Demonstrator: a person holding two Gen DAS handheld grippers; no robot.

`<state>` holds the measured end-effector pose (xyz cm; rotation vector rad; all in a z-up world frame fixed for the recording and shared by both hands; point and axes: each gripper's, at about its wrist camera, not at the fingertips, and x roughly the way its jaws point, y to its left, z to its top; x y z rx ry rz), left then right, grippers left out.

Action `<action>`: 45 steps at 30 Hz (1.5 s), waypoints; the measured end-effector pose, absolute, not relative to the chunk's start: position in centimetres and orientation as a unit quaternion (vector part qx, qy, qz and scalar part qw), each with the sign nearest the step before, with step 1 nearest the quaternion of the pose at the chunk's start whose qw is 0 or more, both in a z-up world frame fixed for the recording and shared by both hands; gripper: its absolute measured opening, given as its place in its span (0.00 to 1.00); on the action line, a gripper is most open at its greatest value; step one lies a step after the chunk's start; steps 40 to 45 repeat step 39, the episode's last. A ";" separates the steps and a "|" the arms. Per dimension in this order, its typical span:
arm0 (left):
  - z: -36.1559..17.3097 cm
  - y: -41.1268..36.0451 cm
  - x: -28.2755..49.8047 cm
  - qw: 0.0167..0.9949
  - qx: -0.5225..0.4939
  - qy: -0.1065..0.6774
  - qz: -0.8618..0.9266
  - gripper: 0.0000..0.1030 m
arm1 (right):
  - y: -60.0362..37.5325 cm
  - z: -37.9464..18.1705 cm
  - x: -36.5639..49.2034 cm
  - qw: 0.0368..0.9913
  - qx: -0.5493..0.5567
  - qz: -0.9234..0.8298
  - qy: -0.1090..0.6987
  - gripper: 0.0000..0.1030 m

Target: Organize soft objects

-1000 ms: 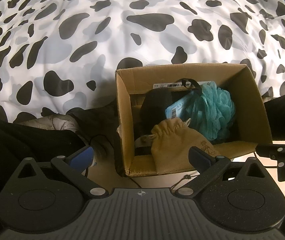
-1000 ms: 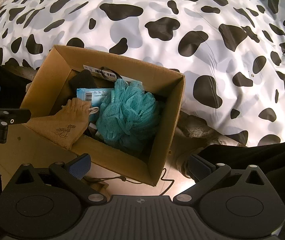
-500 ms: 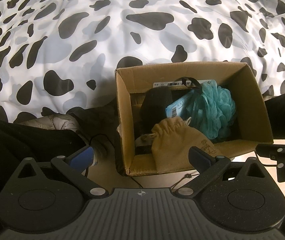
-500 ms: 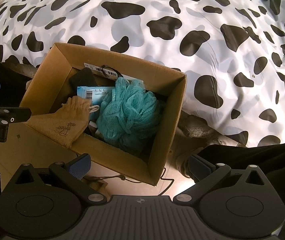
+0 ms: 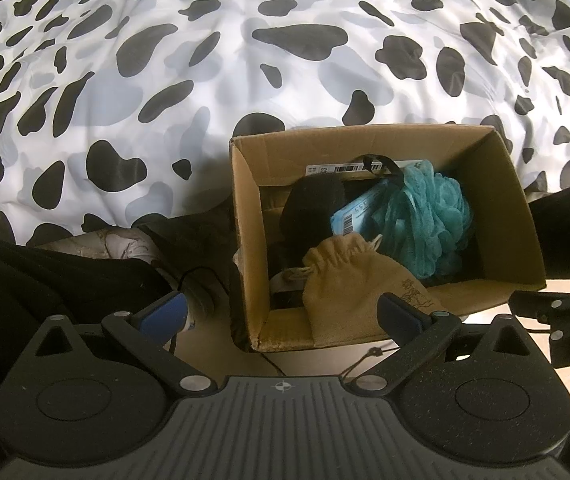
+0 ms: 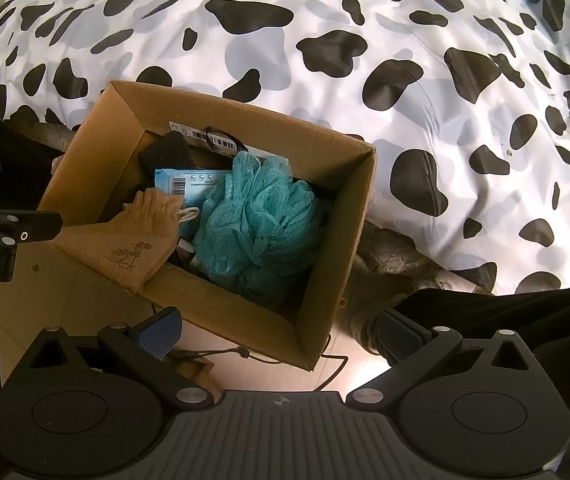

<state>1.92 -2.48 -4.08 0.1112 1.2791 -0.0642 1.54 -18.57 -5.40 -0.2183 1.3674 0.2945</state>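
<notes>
Both hand-held grippers, left (image 5: 281,312) and right (image 6: 281,330), gape empty; cardboard box (image 6: 337,216) seemingly holds everything, tan pouch (image 5: 359,288) overhanging.

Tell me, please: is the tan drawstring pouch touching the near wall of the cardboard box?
Touching. In the right wrist view the tan drawstring pouch drapes over the near wall of the cardboard box, its lower half hanging outside. The left wrist view agrees.

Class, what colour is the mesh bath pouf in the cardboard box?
Teal; the bath pouf shows best in the right wrist view.
</notes>
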 end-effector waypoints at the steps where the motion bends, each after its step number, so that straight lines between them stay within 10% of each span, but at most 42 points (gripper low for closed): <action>1: -4.1 -2.5 1.9 0.800 0.052 0.596 -0.030 1.00 | -18.6 -5.4 1.5 0.760 -0.101 0.135 0.628 1.00; 45: -4.0 -2.4 2.0 0.800 0.049 0.597 -0.028 1.00 | -18.2 -5.7 1.4 0.755 -0.115 0.142 0.630 1.00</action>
